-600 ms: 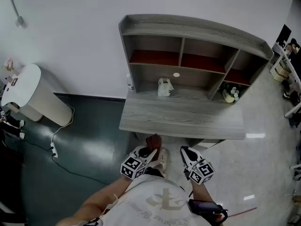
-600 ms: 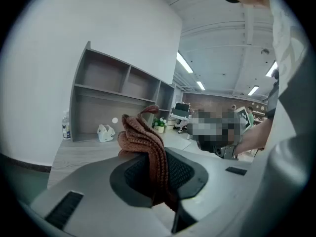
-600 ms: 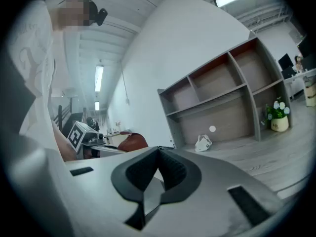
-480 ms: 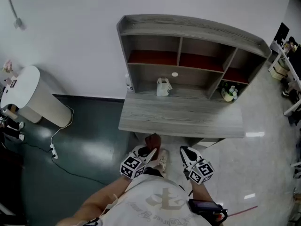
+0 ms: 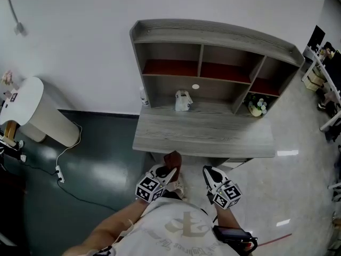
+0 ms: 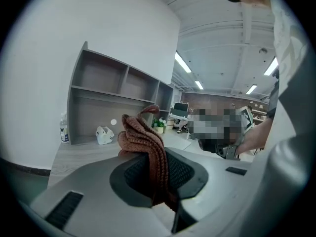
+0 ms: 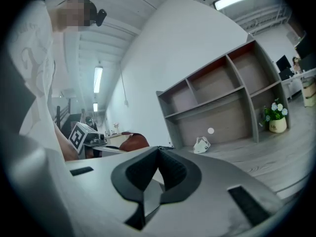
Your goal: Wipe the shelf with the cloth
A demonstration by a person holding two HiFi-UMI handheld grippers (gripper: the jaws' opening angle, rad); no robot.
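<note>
Between fingers of left gripper (image 5: 169, 172): brown knitted cloth (image 6: 144, 138), held clamped at a bunched fold; judged soft, light, limp. Right gripper (image 7: 157, 154) fingers pressed together, empty. Shelf (image 5: 213, 34) ahead.

Rust-brown knitted cloth (image 5: 172, 159), bunched upright, pinched in left gripper (image 5: 168, 170); grey wooden shelf (image 5: 213, 33) stands apart, ahead.

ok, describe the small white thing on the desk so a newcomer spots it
Find the grey shelf unit against the white wall, then the desk top at its foot. By the back panel, left of centre, sits a crumpled white lump, below a round white dot. It is squat and shapeless, unlike the upright bottle at the left end and the potted plant at the right.
</note>
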